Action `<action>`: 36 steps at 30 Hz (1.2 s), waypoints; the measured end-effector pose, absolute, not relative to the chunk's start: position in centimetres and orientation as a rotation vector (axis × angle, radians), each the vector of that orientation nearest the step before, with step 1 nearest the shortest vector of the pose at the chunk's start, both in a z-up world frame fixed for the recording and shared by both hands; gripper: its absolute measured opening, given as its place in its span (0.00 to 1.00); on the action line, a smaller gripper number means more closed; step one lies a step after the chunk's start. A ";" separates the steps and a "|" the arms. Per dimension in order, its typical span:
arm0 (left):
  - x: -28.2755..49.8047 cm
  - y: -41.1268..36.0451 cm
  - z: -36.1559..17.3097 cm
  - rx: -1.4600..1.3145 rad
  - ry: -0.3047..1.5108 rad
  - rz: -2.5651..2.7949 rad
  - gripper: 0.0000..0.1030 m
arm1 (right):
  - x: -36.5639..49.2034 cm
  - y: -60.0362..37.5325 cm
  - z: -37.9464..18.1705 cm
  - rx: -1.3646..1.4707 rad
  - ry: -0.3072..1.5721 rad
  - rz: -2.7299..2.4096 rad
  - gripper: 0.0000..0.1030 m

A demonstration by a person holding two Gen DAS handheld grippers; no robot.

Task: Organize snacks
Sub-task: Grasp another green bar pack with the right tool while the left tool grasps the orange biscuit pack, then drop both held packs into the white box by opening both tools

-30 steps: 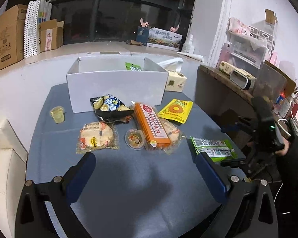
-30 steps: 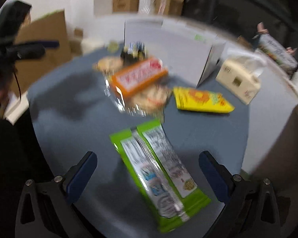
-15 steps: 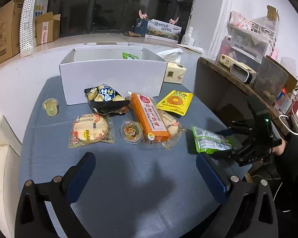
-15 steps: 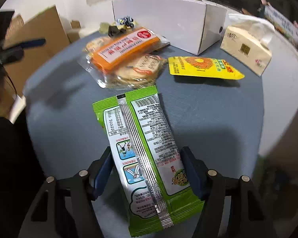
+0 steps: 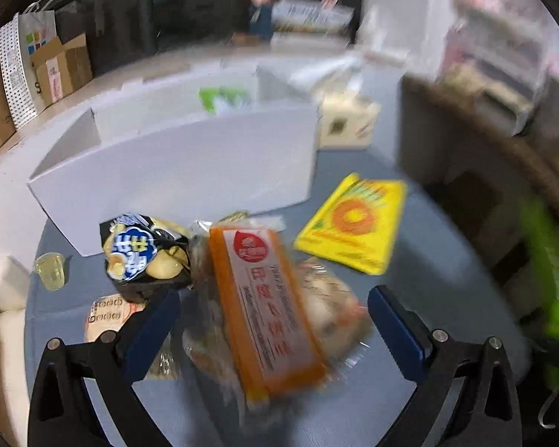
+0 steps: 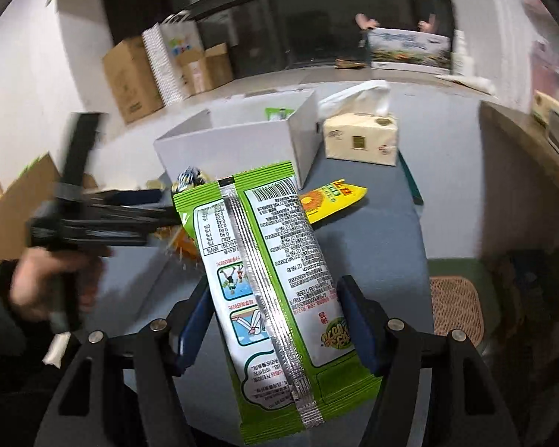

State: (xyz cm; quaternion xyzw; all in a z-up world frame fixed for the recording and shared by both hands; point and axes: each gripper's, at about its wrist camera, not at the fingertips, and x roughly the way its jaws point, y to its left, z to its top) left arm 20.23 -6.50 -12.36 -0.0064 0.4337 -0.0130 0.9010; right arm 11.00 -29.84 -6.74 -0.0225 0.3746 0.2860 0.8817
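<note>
Now | right gripper (image 6: 275, 320) tilted down, clamping green packet (image 6: 268, 283) | left gripper (image 5: 272, 329) spread, empty

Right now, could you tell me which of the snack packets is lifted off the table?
The green packet, clamped between the right hand-held gripper's pads; the orange and yellow packets lie flat on the table.

The left gripper (image 5: 272, 320) has its jaws wide apart above the orange packet (image 5: 261, 298), which lies between the two blue fingertips (image 5: 152, 320) without touching them. Ahead of the claw stands the white box (image 5: 190, 164), and the yellow packet (image 5: 354, 223) lies ahead to the right. A dark chip bag (image 5: 141, 253) is just beyond the left fingertip, and a small jelly cup (image 5: 50, 270) is farther left on the blue table (image 5: 428, 268).
</note>
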 end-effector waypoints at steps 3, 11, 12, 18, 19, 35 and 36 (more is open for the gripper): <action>22.2 -6.8 -14.7 0.020 0.965 0.044 0.99 | 10.8 -30.3 -6.3 -0.034 0.777 0.590 0.69; 21.2 -6.2 -13.5 -0.006 0.890 -0.062 0.34 | 11.7 -30.3 -6.9 -0.004 0.787 0.605 0.69; 20.7 -5.8 -12.7 -0.031 0.874 -0.090 0.26 | 11.8 -30.3 -7.0 0.003 0.788 0.611 0.69; 17.7 -4.0 -10.1 -0.068 0.808 -0.161 0.13 | 11.9 -29.5 -6.8 -0.010 0.777 0.620 0.69; 17.5 -3.7 -10.1 -0.071 0.806 -0.158 0.13 | 12.0 -29.2 -6.8 -0.015 0.774 0.617 0.69; 15.7 4.9 0.8 -0.167 0.519 -0.100 0.13 | 17.3 -22.1 -2.3 0.028 0.698 0.687 0.69; 16.8 5.7 1.6 -0.171 0.506 -0.087 0.13 | 18.8 -20.8 -1.6 0.035 0.694 0.679 0.69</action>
